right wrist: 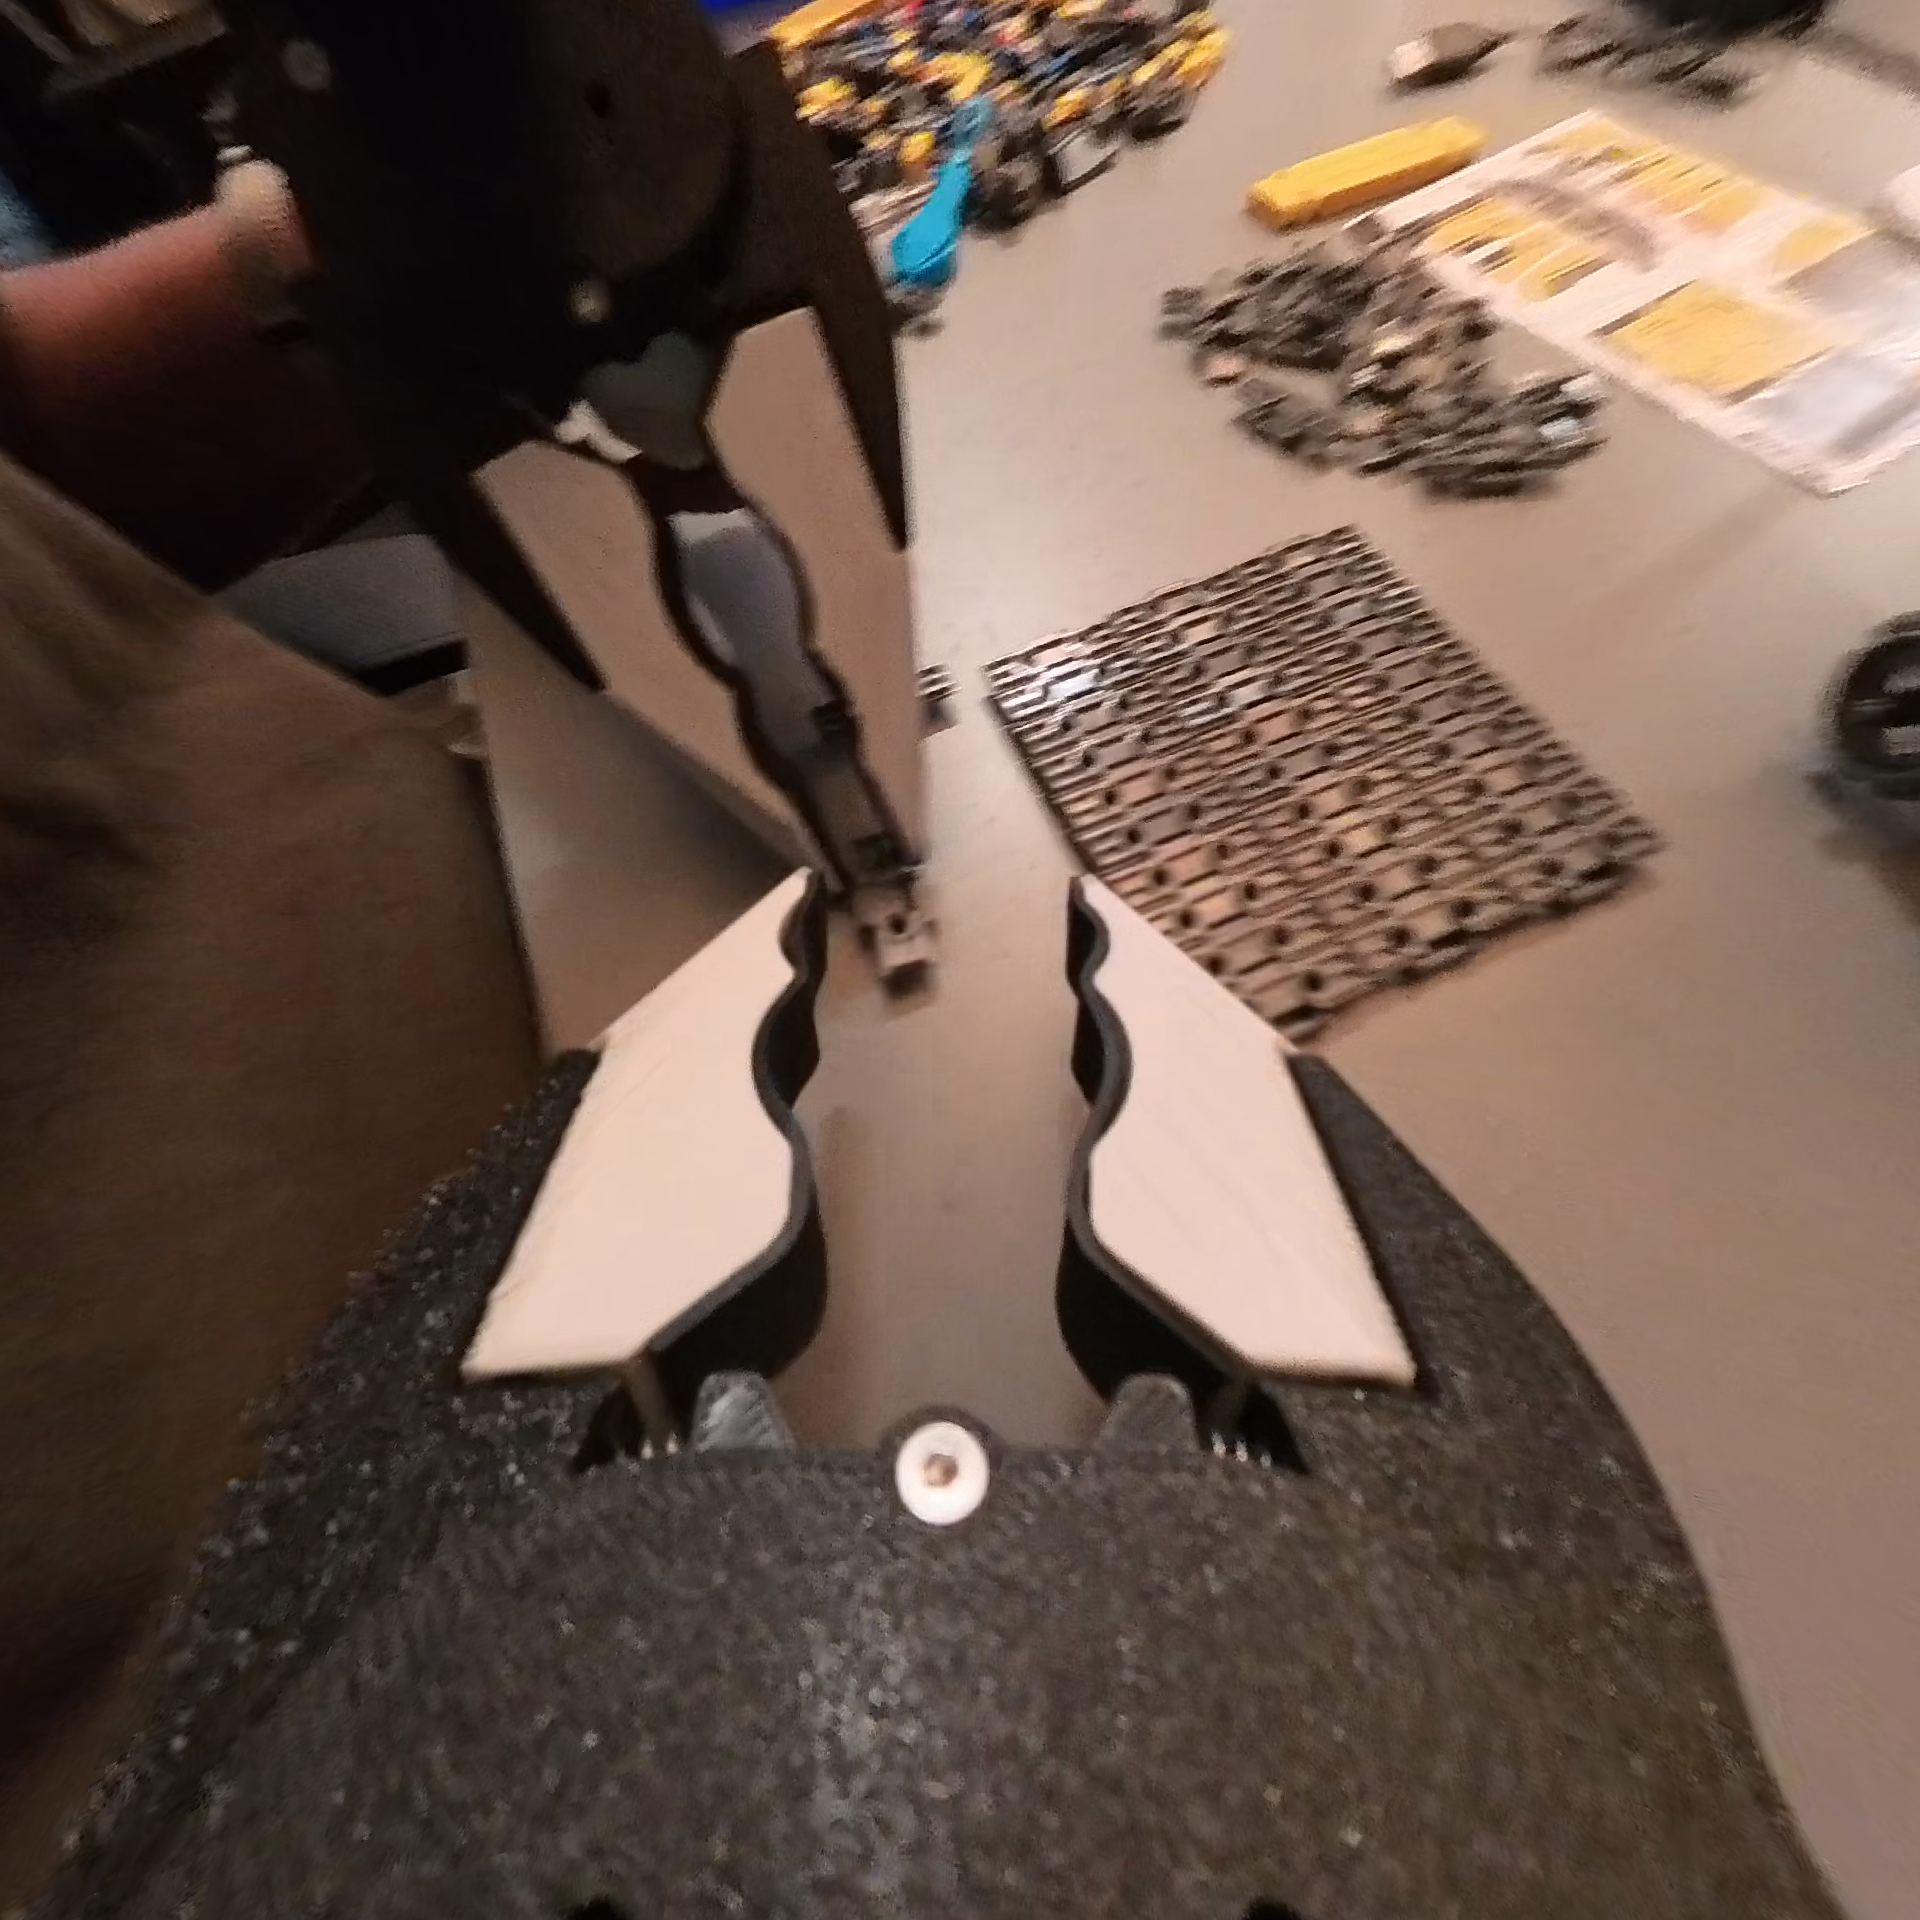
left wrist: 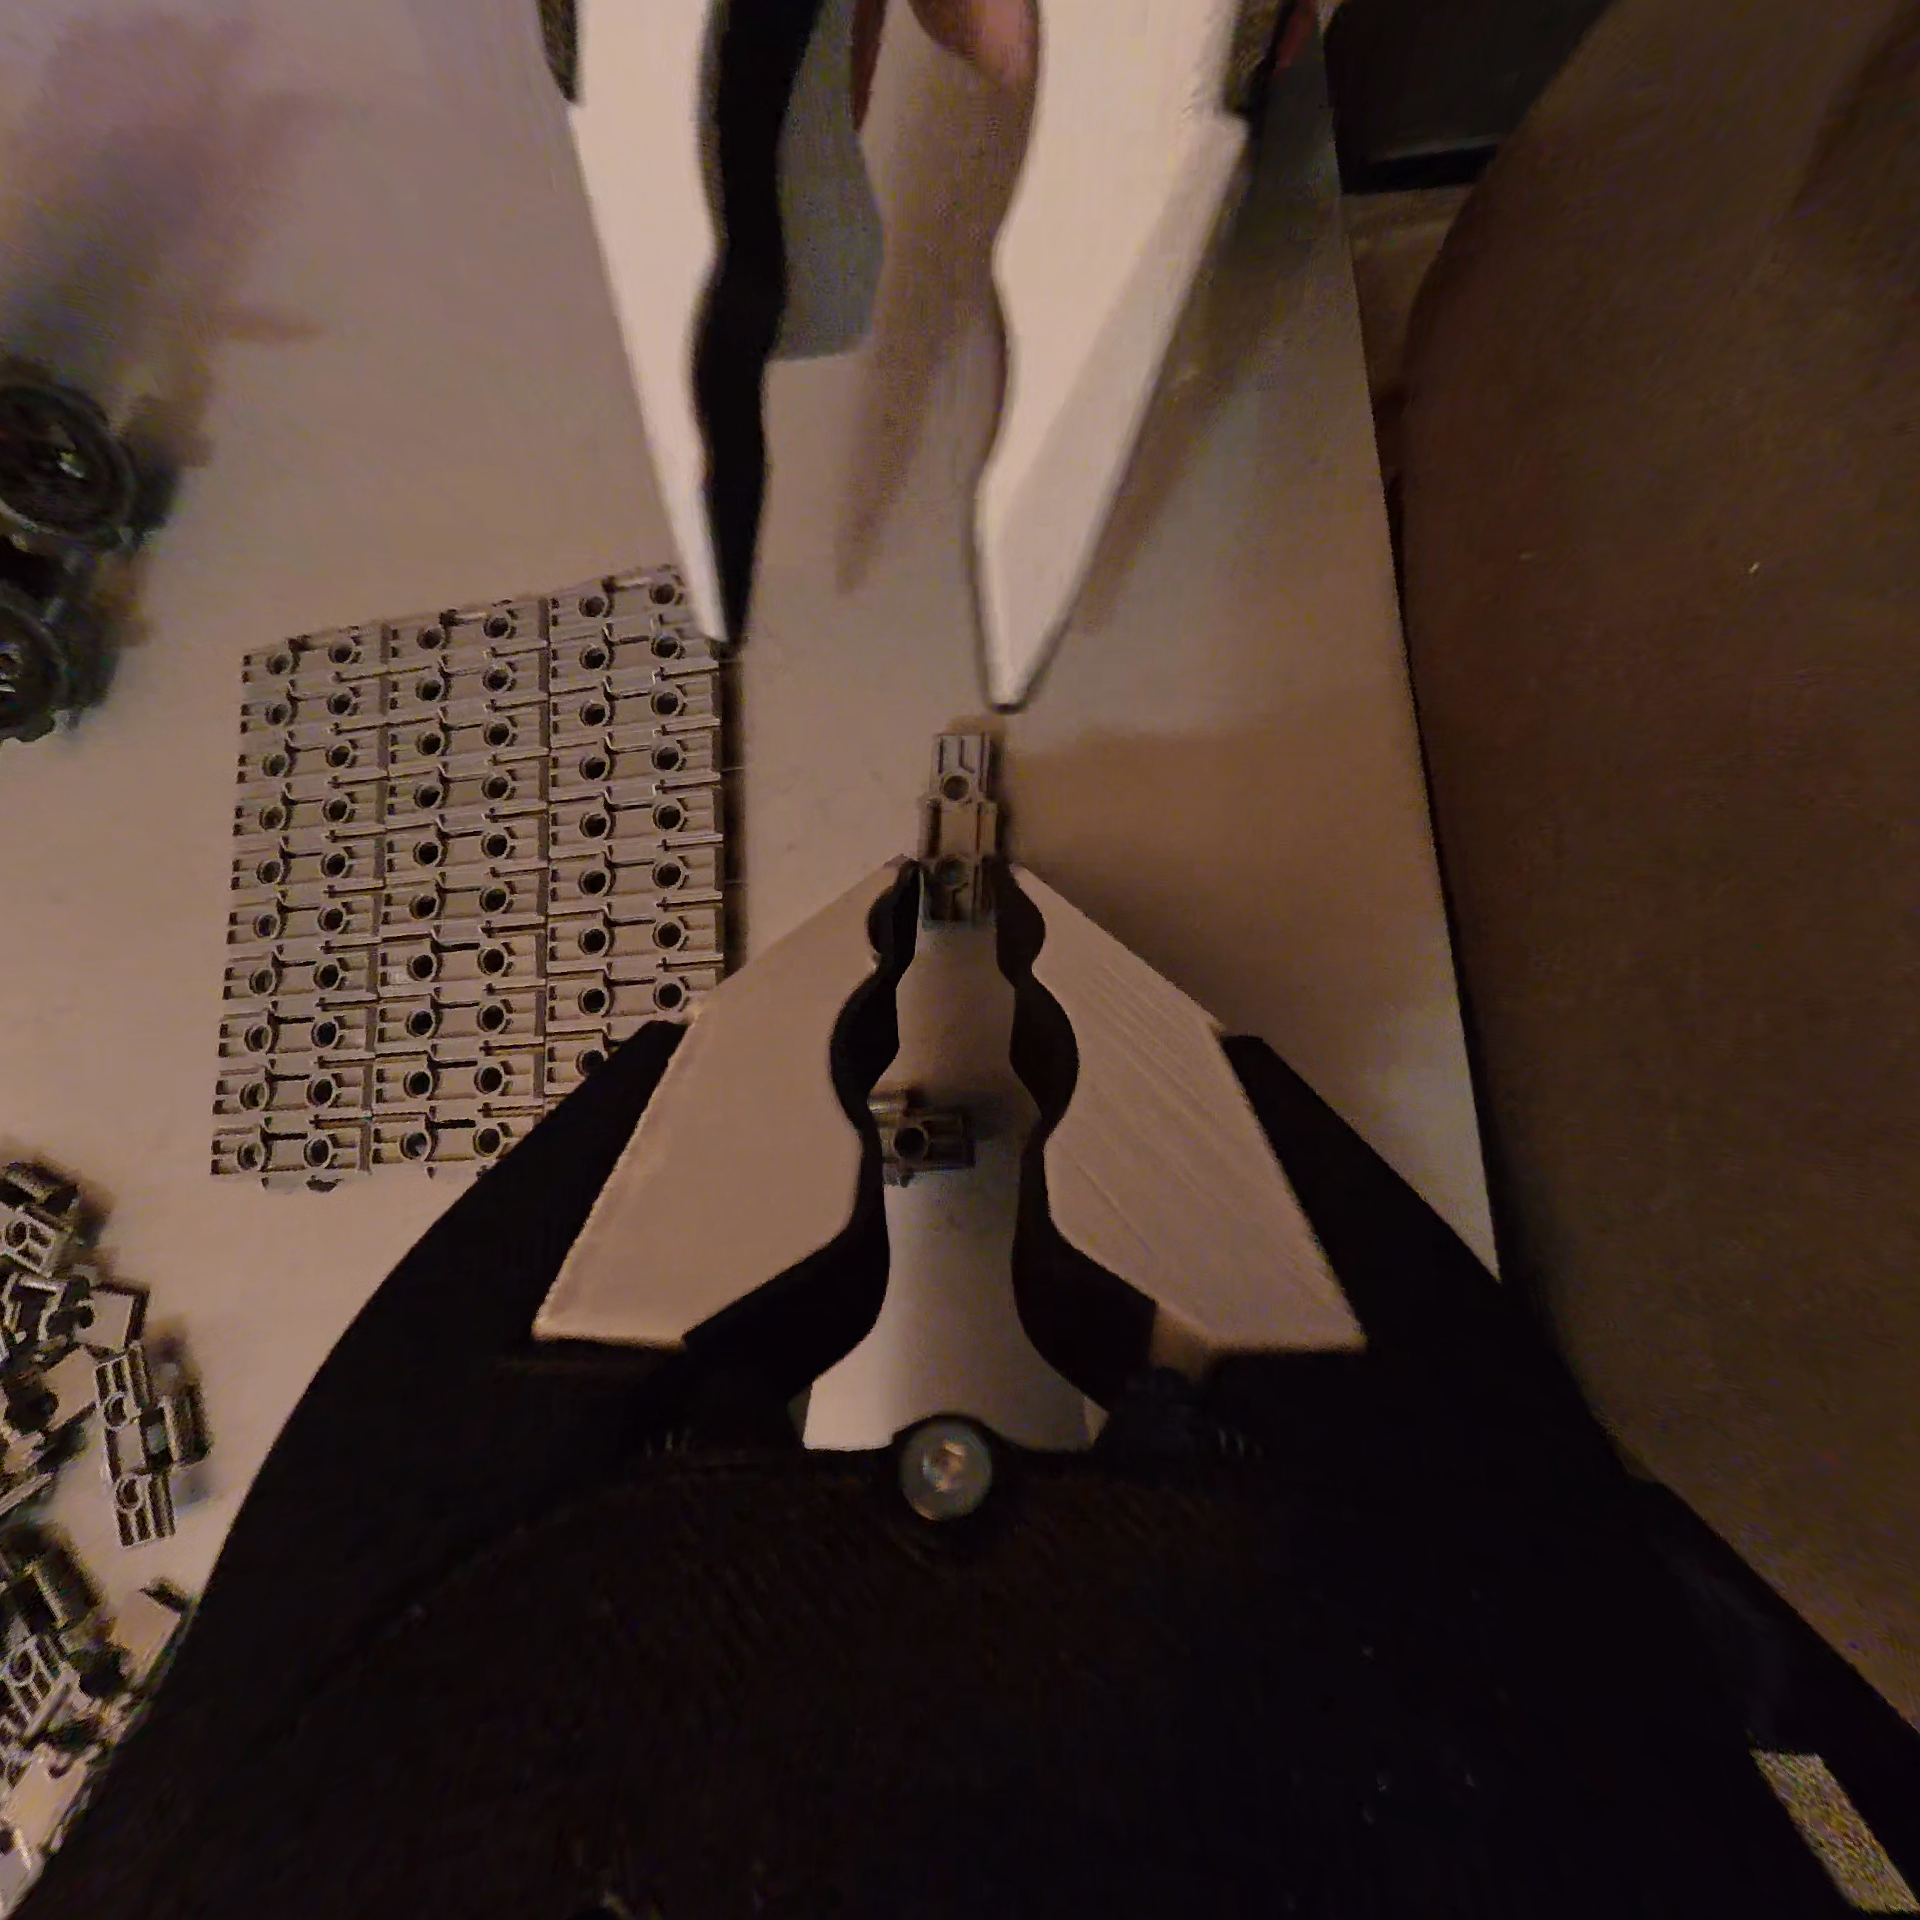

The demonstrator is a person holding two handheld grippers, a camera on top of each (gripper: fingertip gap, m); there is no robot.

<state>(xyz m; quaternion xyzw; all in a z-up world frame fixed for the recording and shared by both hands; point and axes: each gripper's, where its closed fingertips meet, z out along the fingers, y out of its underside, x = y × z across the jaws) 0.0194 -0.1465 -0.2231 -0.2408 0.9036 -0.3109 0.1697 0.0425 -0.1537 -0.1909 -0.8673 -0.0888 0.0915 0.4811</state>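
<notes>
A: Any writing?
B: None legible; the booklet point(right wrist: 1662, 281) at upper right is blurred.
A: The tools?
B: Left gripper point(left wrist: 958, 883) clamps a grey link strip point(left wrist: 958, 821) at frame centre. Right gripper point(right wrist: 940, 914) gapes, empty, beside it. Mat point(left wrist: 468, 883) at left, partly hidden.

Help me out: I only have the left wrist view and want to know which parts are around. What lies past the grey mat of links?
Observer: Past the mat, the right wrist view shows a heap of small dark parts on the table.
Operator: Anything beside that heap?
Observer: A printed sheet with yellow panels lies flat just beyond it.
Operator: Any colour other than grey and black out there?
Observer: Yes, a blue piece lies at the edge of a far pile of yellow and black parts.
</notes>
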